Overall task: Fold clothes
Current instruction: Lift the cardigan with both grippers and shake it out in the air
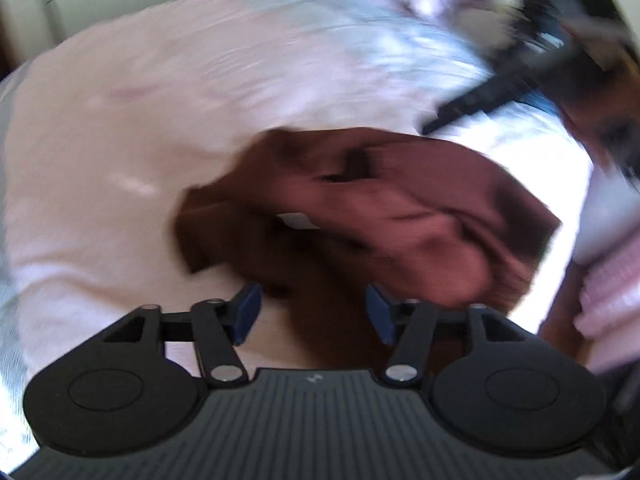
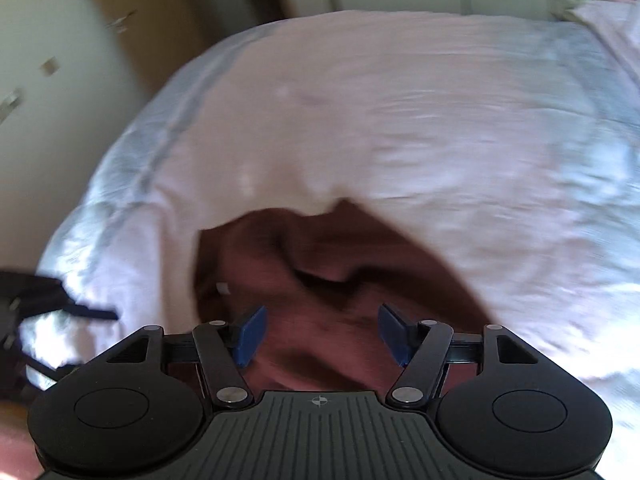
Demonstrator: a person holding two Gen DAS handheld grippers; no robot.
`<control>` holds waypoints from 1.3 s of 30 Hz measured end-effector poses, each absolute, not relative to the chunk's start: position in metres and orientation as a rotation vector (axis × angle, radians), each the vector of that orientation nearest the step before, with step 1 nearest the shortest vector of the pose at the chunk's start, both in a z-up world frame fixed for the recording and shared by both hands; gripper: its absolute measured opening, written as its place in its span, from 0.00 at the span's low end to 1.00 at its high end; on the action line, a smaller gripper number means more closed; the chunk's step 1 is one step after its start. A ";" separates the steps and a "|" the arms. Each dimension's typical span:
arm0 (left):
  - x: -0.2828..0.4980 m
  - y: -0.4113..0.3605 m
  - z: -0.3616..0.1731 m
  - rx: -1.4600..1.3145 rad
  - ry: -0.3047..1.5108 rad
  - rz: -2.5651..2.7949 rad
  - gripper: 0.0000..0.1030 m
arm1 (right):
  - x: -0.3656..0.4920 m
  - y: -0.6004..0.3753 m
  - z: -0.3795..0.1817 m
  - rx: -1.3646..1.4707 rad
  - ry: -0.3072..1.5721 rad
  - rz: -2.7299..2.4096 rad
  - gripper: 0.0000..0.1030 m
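A rumpled brown-maroon garment (image 1: 360, 208) with a small white label (image 1: 296, 220) lies on a pale pink bedsheet (image 1: 140, 120). My left gripper (image 1: 314, 314) is open and empty, its blue pads just above the garment's near edge. In the right wrist view the same garment (image 2: 320, 272) lies bunched under my right gripper (image 2: 322, 334), which is open and empty over the cloth. The right gripper shows blurred at the upper right of the left wrist view (image 1: 500, 92). The left gripper shows at the left edge of the right wrist view (image 2: 40, 300). Both views are motion-blurred.
The bed (image 2: 400, 120) fills most of both views. Cream wardrobe doors (image 2: 60, 60) stand beyond its far left side. A pink folded cloth (image 1: 608, 288) lies at the right edge of the left wrist view. A pillow (image 2: 608, 20) lies at the far right.
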State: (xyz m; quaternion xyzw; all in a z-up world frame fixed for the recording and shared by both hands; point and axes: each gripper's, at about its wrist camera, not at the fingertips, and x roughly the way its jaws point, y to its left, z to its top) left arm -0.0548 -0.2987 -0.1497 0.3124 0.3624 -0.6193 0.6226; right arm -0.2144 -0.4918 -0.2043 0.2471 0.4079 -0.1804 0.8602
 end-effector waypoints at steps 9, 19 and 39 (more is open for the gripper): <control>0.031 -0.363 -0.232 0.592 0.962 -1.395 0.59 | -0.084 -0.519 -0.318 0.646 0.877 -0.299 0.04; 0.028 -0.405 -0.224 0.457 1.031 -1.527 0.64 | -0.243 -0.568 -0.204 0.690 0.636 -0.767 0.04; -0.025 -0.381 -0.110 0.513 0.733 -1.632 0.02 | -0.323 -0.546 -0.121 0.631 0.518 -0.649 0.03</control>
